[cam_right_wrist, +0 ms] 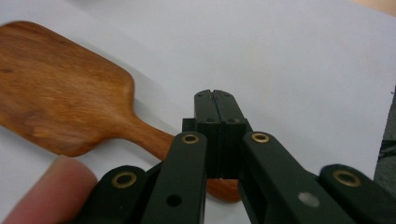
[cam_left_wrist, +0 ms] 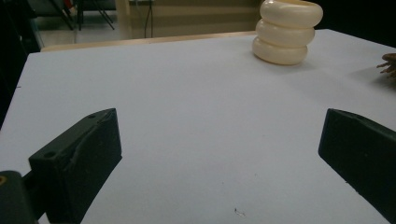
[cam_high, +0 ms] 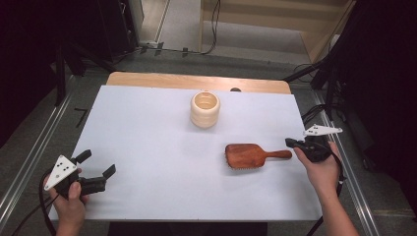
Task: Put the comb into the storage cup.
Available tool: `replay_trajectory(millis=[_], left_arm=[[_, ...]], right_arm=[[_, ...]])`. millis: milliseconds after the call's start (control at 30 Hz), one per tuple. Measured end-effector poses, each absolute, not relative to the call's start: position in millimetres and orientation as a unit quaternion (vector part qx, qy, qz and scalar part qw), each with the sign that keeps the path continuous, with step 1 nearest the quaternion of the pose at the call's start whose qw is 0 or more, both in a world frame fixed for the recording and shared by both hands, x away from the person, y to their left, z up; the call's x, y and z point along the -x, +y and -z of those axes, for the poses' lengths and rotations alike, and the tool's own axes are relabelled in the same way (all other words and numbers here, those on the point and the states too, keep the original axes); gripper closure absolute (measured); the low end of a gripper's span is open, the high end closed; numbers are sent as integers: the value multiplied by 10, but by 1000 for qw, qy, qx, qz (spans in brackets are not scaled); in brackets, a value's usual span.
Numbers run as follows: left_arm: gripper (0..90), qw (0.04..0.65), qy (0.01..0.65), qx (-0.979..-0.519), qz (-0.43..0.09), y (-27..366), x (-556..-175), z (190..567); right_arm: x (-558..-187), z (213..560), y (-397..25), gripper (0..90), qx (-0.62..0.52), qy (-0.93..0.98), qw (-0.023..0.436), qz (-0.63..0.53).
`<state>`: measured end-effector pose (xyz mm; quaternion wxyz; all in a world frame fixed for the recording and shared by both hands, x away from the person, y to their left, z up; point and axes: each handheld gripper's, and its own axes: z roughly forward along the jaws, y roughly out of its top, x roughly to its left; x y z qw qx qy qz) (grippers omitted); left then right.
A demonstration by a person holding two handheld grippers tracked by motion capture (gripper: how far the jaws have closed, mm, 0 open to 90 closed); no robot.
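**Right gripper closed above hairbrush handle, left gripper wide open**

While the white table [cam_high: 147,147] takes up most of the high view, with a strip of bare wood along its far edge, three things sit on or over it. The cream ribbed cup [cam_high: 205,109] stands upright near the far middle, well apart from both grippers; in the left gripper view it shows at the top right [cam_left_wrist: 287,32].

The wooden hairbrush [cam_high: 248,156] lies flat, bristles down, right of centre, its handle pointing toward the person's right side. In the right gripper view its broad back [cam_right_wrist: 56,98] narrows to the handle, which passes under the gripper.

The left gripper [cam_high: 96,167] is held low near the table's near left corner, its jaws spread wide with bare table between them, gripping nothing.

The right gripper [cam_high: 291,143] hangs at the end of the brush handle. Its jaws are pressed together with no gap, tips [cam_right_wrist: 215,100] over the white surface just past the handle. The handle lies beneath them, not between them; whether they touch it cannot be told.
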<state>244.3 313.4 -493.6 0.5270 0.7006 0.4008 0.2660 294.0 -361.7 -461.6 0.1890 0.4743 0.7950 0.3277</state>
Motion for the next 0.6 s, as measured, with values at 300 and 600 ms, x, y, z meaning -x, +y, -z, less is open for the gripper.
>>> replay_trajectory(millis=[300,600], left_arm=[[0,527,399,-702,-265,3135,-2445,4936],[0,526,399,-703,-265,3133,-2445,4936]], right_arm=[[-3205,4735,-3607,879,-486,815,150,-278],[-3305,4861,-3631,879,-496,824,133,-239]])
